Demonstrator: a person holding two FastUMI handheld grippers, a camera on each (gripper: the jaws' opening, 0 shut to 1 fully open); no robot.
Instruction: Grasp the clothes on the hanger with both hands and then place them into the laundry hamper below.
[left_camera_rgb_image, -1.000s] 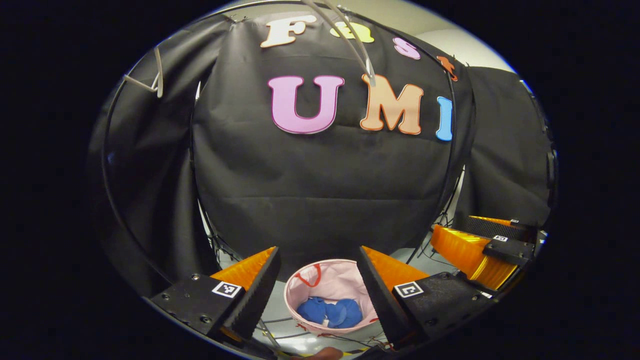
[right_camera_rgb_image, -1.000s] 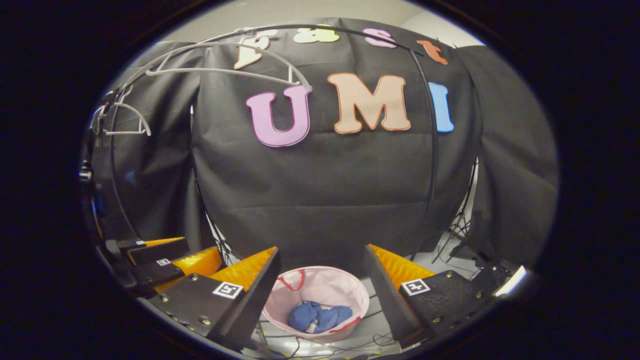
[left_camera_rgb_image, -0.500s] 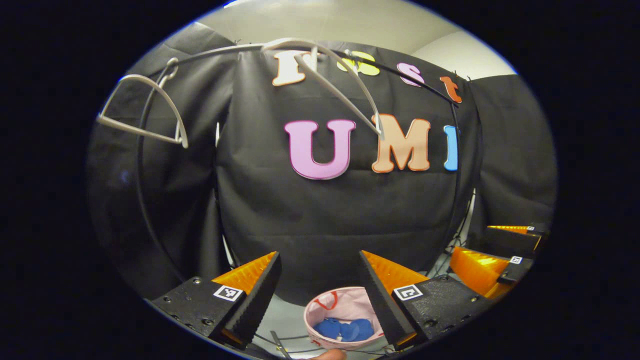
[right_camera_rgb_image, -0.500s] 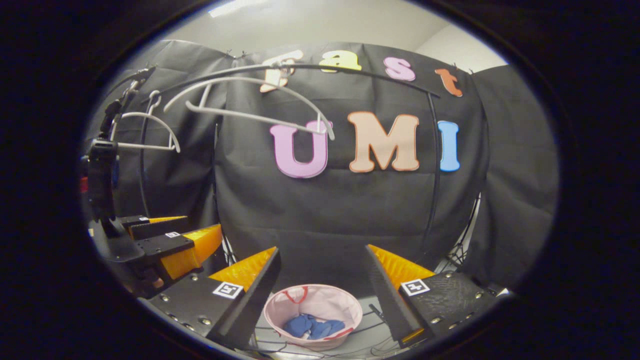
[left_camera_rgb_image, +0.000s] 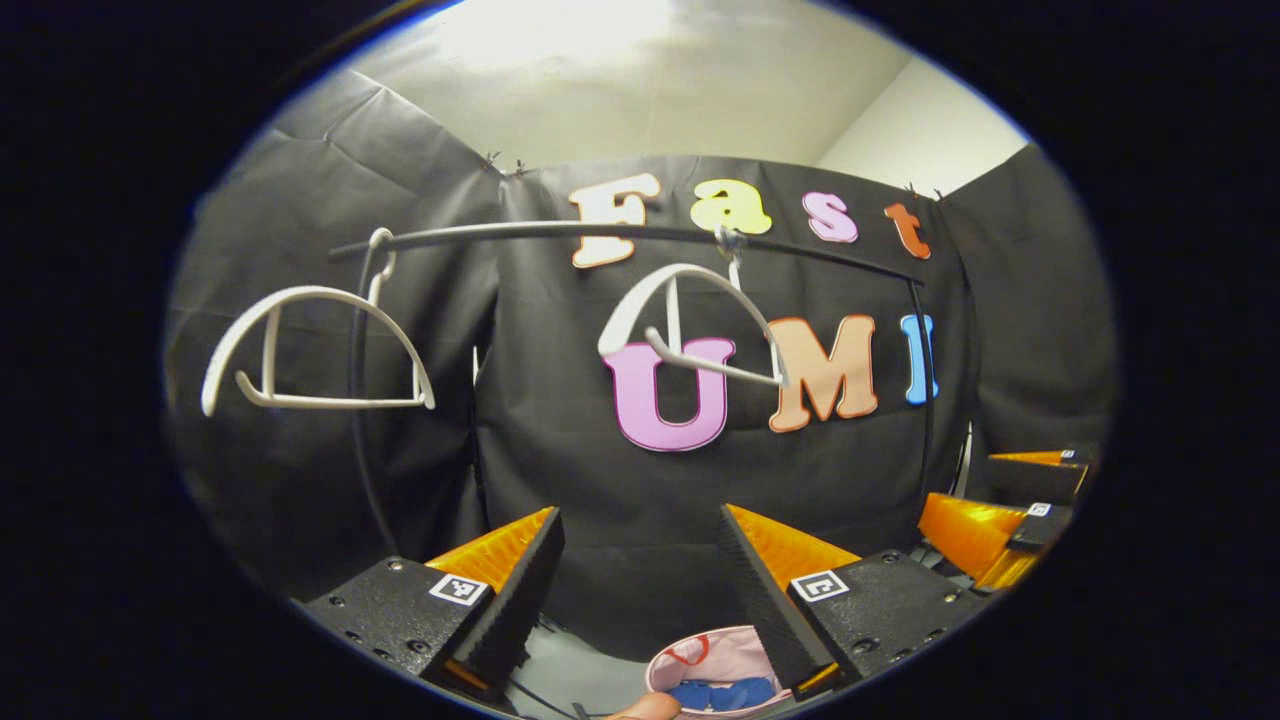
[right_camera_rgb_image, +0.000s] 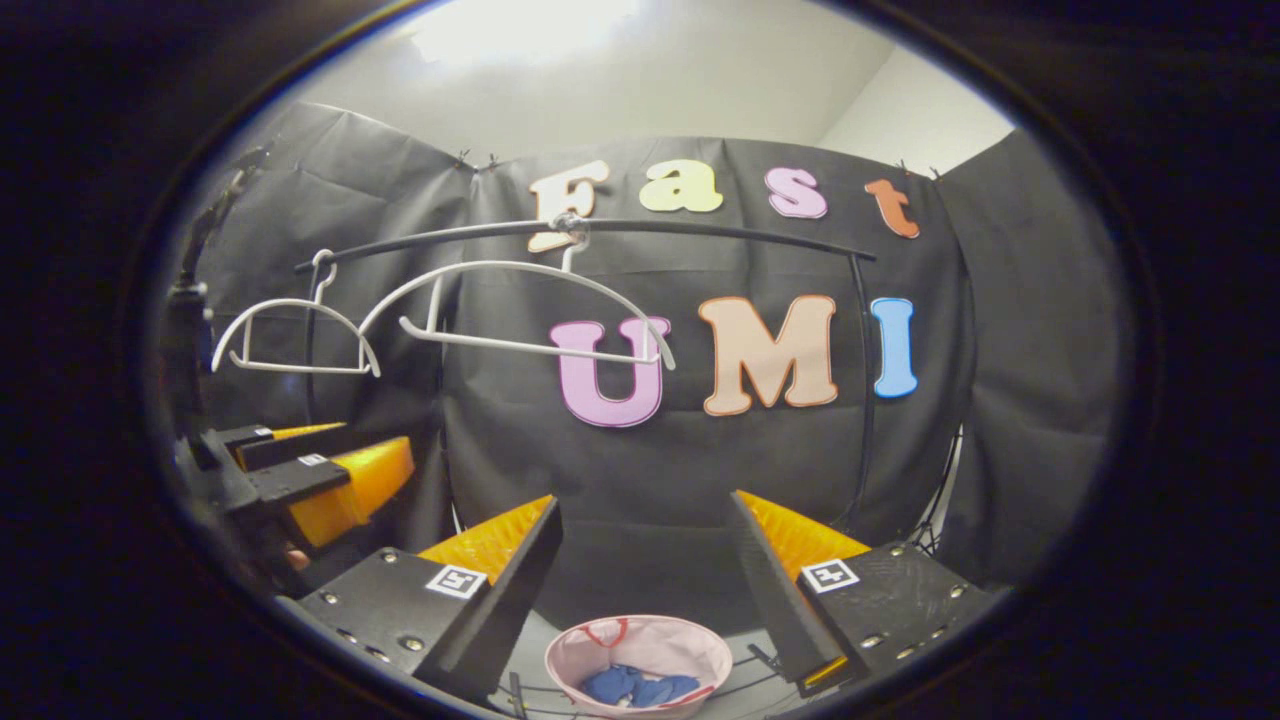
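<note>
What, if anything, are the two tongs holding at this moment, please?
Nothing: the left tongs and right tongs both stand open and empty, while the blue clothes lie in the pink hamper.

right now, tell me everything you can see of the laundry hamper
The laundry hamper is a round, open-topped basket of soft pale pink fabric with a thin red loop handle at its rim. It stands upright on the floor, low down in front of the black cloth wall, with thin dark cables on the floor around its base. Blue clothes lie crumpled in its bottom. Nothing else touches it; the right tool is well above it, open.
</note>
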